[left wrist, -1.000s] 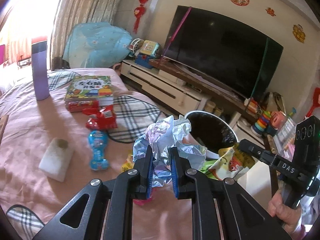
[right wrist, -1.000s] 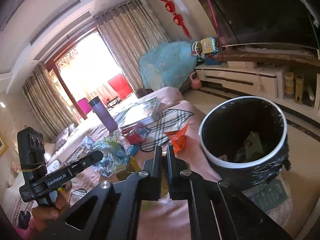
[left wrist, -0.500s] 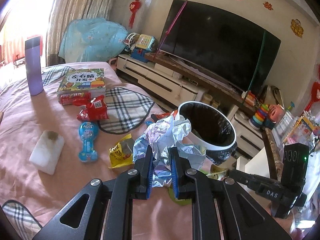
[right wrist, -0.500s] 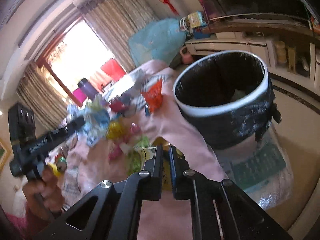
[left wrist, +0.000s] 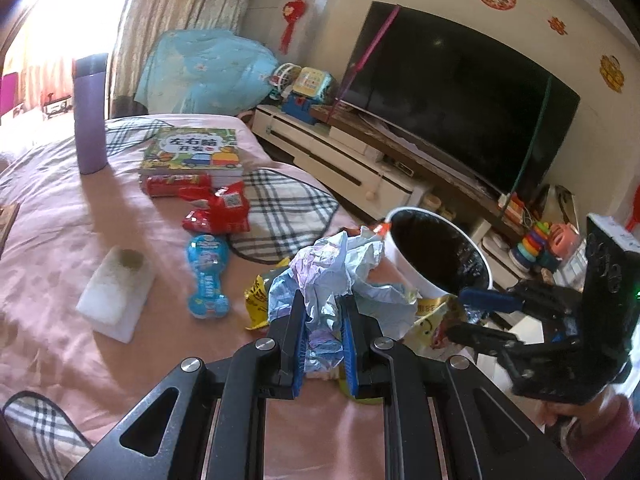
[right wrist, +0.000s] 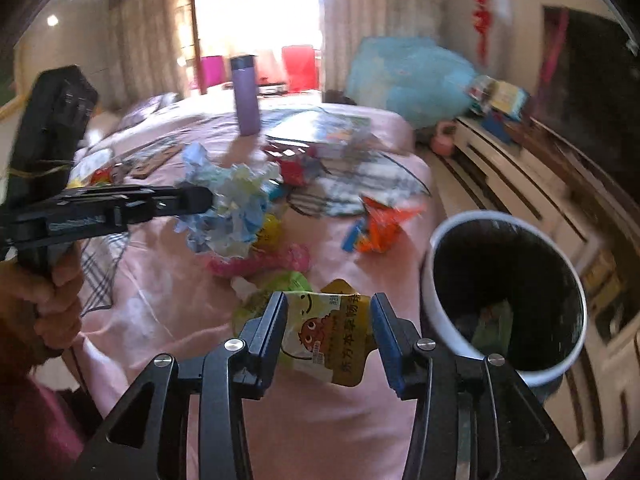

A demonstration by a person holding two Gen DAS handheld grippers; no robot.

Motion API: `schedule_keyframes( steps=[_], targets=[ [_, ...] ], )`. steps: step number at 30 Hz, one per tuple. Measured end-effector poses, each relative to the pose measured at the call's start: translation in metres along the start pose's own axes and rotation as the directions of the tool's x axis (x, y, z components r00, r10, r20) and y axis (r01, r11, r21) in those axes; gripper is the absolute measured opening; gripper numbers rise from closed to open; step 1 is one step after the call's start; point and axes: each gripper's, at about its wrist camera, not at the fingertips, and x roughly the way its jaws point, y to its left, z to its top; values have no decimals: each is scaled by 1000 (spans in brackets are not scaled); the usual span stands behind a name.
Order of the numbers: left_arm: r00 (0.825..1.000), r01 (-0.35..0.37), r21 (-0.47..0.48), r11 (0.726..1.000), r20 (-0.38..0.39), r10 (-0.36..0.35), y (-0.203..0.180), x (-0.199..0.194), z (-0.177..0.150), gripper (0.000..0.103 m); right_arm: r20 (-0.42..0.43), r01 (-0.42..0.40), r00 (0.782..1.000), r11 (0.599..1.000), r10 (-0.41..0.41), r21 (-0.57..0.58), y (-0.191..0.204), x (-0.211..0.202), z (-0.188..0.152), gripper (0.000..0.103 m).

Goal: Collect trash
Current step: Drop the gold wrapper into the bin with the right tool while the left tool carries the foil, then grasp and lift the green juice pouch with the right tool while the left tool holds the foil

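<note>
My left claw [left wrist: 323,312] clamps the crumpled paper wad [left wrist: 340,264] above the pink bed [left wrist: 60,216], near its edge, while my right claw [right wrist: 329,312] is opening around the yellow snack wrapper [right wrist: 324,336], just beside the black-lined trash bin [right wrist: 432,280].

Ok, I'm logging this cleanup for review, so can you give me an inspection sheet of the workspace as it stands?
Surface: pink bedsheet, wrinkled, with a checked mat on it.
Job's things: crumpled paper clamped in the left gripper; yellow snack pouch lying between the right gripper's fingers; trash bin beside the bed, with litter inside.
Clutter: purple bottle, picture book, red wrapper, blue toy, white sponge, orange wrapper.
Grippers: left shut on the paper; right gripper opening, pouch not gripped.
Cables: nothing seen.
Surroundings: television, white cabinet, curtains.
</note>
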Motion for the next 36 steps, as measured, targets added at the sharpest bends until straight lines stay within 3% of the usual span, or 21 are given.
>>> schedule_keyframes(
  steps=[4,9,12,19,23,27,30,33,36],
  targets=[
    [1000,-13,-21,1000,2,13,10,1,2,14,-22,-29,999,993,27,-115,8,10,13,50],
    [1000,-27,-43,999,0,27,18,1,1,14,-38,-93,995,981,88,-168,8,23,27,51],
    [999,-37,-57,998,-3,37,24,2,1,14,-60,-115,993,966,104,-231,14,27,30,58],
    [999,-44,-87,995,3,44,37,1,4,14,-74,-129,991,964,114,-232,9,31,32,61],
    [999,-38,-92,995,-2,38,39,2,4,14,-150,-162,981,936,120,-313,28,54,30,60],
    [999,-33,-91,995,0,33,39,1,4,14,-238,-180,966,920,98,-349,34,81,28,57],
    [1000,-27,-88,996,4,27,39,-1,3,14,-303,-149,952,915,31,-374,33,97,19,41],
    [1000,-20,-88,996,5,20,38,-3,2,14,-296,-118,955,934,14,-338,26,84,16,24],
    [1000,-8,-84,996,0,8,34,-1,1,14,-273,-107,961,958,31,-267,18,65,11,20]
  ],
)
